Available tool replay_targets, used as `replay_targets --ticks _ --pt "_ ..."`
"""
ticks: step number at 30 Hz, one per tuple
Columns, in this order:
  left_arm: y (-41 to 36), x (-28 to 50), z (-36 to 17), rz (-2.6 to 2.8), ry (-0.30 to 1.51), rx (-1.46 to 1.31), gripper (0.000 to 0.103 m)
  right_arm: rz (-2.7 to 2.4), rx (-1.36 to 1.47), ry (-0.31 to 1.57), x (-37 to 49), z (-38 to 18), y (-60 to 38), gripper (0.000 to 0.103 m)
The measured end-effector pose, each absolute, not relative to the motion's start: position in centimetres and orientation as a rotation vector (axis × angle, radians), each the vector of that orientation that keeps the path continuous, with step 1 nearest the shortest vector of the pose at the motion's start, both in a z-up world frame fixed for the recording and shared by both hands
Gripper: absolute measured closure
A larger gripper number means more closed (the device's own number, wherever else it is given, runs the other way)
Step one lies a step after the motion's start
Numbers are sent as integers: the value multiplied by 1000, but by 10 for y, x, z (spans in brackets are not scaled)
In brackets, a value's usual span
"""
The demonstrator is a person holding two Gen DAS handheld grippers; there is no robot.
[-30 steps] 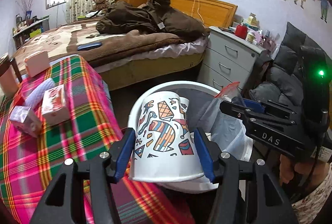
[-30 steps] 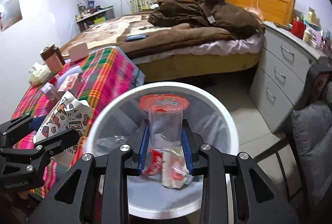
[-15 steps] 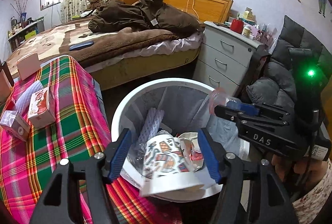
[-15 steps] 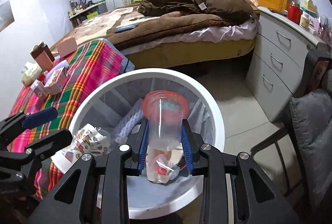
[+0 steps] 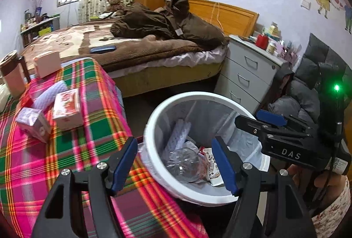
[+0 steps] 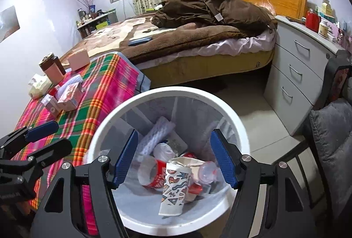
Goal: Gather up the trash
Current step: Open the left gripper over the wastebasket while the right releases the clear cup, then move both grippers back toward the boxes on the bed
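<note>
We hold both tongs over the white waste bin (image 6: 239,134), which stands on the floor just beside the counter (image 5: 72,163) with its plaid cloth, close enough that trash needs only a short carry from the cloth to the rim. The right tongs (image 6: 173,159) have just sprung apart and nothing sits between their blue pads; the clear plastic cup (image 6: 204,172) lies down in the bin among the other rubbish, so we judge the opening was meant to drop it. The left tongs (image 5: 173,164) also stand apart with nothing between the pads, their jaws having just widened a little, and the patterned paper cup (image 6: 173,189) lies on its side in the bin. On the counter remain a white foam sleeve (image 5: 49,95), a red-and-white carton (image 5: 67,111) and a small pink box (image 5: 33,123), touching or nearly so, near the far edge. These look like the trash left to collect.
</note>
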State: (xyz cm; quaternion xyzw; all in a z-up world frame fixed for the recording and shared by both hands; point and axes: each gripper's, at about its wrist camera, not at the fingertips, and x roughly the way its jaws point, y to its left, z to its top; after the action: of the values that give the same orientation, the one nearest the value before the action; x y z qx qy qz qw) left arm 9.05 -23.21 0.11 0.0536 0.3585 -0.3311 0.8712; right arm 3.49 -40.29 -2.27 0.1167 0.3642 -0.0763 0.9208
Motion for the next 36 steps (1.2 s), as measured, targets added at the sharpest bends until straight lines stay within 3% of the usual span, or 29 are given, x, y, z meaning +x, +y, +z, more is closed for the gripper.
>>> replay_targets --ticks 36 --pt "-44 165 8 -308 706 -44 27 82 180 757 108 -16 -282 33"
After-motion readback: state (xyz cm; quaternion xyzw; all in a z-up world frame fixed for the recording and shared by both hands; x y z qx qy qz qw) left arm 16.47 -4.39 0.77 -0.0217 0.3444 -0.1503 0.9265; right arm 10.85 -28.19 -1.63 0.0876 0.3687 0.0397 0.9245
